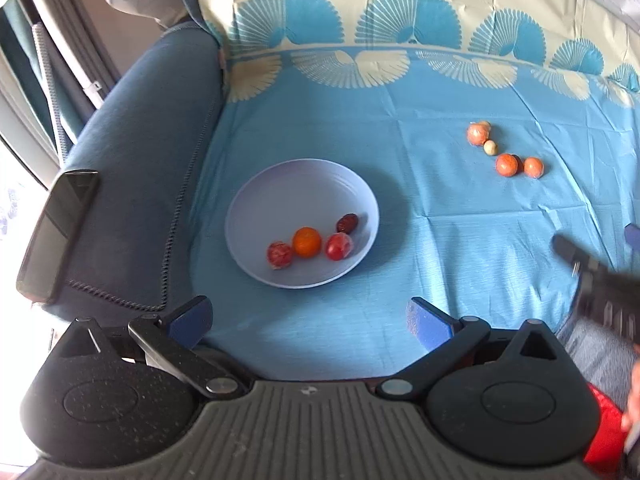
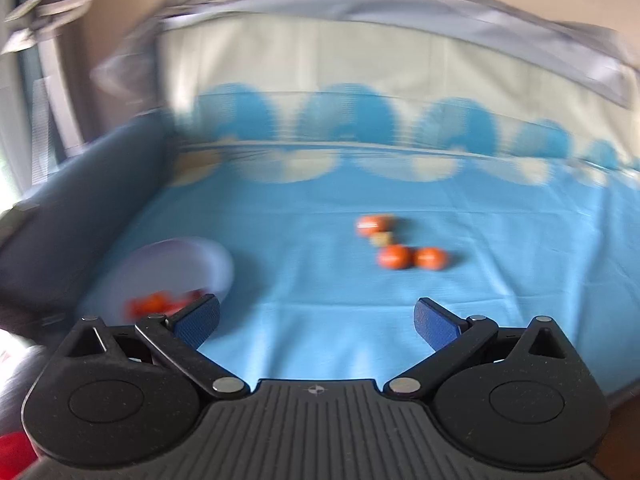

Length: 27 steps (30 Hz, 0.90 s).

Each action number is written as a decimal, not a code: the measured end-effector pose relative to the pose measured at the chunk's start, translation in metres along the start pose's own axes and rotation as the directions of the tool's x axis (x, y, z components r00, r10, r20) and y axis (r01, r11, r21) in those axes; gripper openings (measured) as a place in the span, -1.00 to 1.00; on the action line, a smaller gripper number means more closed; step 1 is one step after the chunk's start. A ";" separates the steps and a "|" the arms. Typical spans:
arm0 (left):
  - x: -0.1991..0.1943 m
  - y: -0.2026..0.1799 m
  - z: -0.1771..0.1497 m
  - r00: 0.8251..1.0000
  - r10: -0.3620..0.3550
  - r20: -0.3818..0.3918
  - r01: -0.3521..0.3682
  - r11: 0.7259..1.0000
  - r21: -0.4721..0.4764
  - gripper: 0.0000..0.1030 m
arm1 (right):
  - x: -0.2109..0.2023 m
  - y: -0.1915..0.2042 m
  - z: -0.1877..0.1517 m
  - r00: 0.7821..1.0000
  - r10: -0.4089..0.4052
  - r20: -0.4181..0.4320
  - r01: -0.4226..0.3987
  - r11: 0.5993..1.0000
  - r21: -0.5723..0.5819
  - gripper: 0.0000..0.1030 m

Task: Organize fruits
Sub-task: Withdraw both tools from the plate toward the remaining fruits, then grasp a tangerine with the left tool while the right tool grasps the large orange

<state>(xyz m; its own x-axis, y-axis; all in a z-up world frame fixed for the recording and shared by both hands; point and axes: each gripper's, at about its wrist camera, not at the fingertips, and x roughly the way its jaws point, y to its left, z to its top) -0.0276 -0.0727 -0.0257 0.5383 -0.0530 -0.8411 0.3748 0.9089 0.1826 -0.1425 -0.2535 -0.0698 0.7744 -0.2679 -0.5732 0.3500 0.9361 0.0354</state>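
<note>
A pale lilac bowl (image 1: pixel 248 216) sits on the blue cloth and holds an orange fruit (image 1: pixel 306 242), two red fruits (image 1: pixel 339 246) and a dark red one (image 1: pixel 346 223). Several loose orange fruits (image 1: pixel 507 165) and a small pale one (image 1: pixel 490 147) lie on the cloth to the right. My left gripper (image 1: pixel 310 320) is open and empty, near the bowl's front. My right gripper (image 2: pixel 316 320) is open and empty; its view is blurred, with the loose fruits (image 2: pixel 394 257) ahead and the bowl (image 2: pixel 188 268) at the left. The right gripper also shows at the left wrist view's right edge (image 1: pixel 592 276).
The blue patterned cloth (image 1: pixel 440 240) covers a sofa seat. A dark blue armrest (image 1: pixel 152 168) rises on the left, with a black phone (image 1: pixel 56 232) lying on it. The cloth-covered backrest (image 1: pixel 360 8) stands behind.
</note>
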 end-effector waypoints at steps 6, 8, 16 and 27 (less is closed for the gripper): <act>0.033 -0.016 0.020 0.998 0.001 -0.059 -0.002 1.000 -0.017 0.99 | 0.107 -0.072 0.002 0.977 -0.203 -0.066 0.209 0.972 0.110 0.99; 0.046 -0.023 0.028 0.997 0.002 -0.080 -0.003 1.000 -0.016 0.99 | 0.148 -0.087 0.001 0.962 -0.250 -0.112 0.261 0.960 0.097 0.99; 0.099 -0.057 0.070 0.992 0.020 -0.128 -0.019 1.000 0.012 0.99 | 0.257 -0.113 -0.003 0.939 -0.302 -0.164 0.319 0.943 0.089 0.99; 0.176 -0.172 0.128 0.989 -0.146 -0.024 0.148 0.979 0.139 0.99 | 0.273 -0.182 0.005 0.920 -0.369 -0.132 0.389 0.900 0.196 0.99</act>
<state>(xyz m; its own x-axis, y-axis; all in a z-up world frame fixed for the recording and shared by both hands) 0.0995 -0.2911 -0.1399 0.4595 -0.1750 -0.8708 0.5518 0.8245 0.1255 0.0079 -0.4977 -0.2284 0.5137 -0.5618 -0.6484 0.7196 0.6937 -0.0310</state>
